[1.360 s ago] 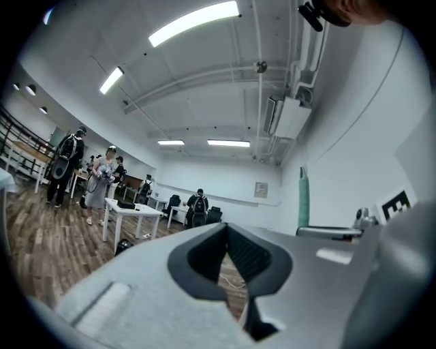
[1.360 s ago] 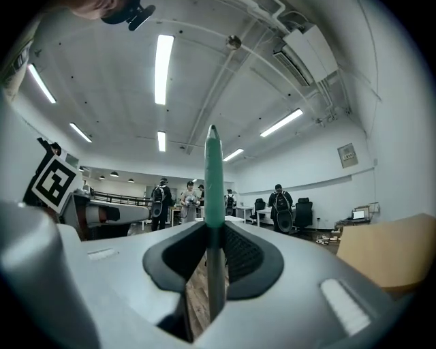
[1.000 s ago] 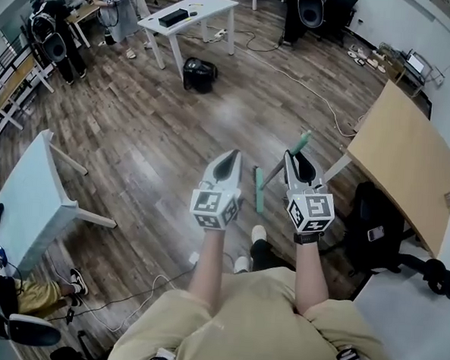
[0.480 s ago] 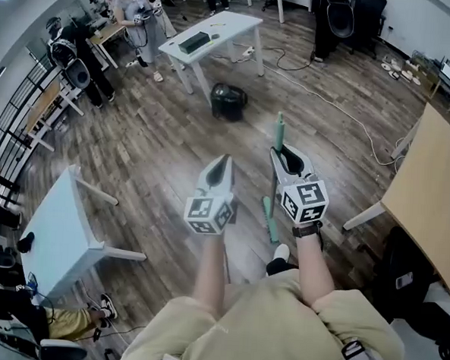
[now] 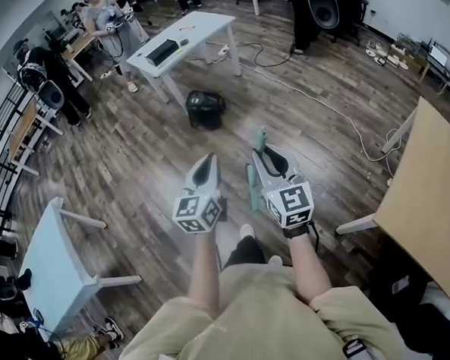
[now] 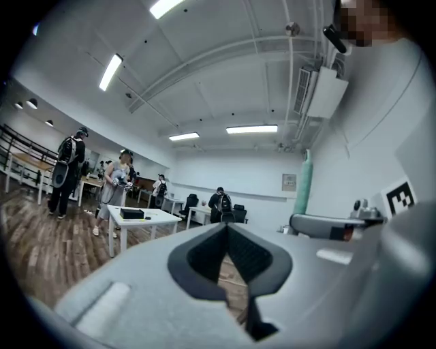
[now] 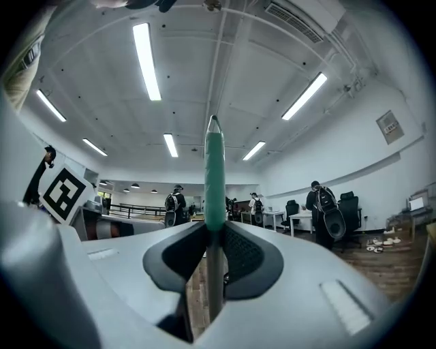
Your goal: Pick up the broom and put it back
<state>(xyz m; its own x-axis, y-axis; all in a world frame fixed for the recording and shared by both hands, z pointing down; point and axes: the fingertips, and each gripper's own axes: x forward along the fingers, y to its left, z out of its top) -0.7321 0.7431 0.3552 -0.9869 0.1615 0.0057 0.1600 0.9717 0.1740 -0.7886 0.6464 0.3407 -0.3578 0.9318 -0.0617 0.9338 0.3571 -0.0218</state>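
The room around you
You face a white tabletop (image 5: 204, 26), a black bag (image 5: 205, 108) on the wood floor (image 5: 136, 147) near it

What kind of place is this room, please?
Probably a shared lab or office workspace: white work tables on a wooden floor, loose cables, and people wearing backpack equipment.

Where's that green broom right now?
In the head view the broom stands upright, clamped in the right tongs, just right of the left tongs, above the wood floor.
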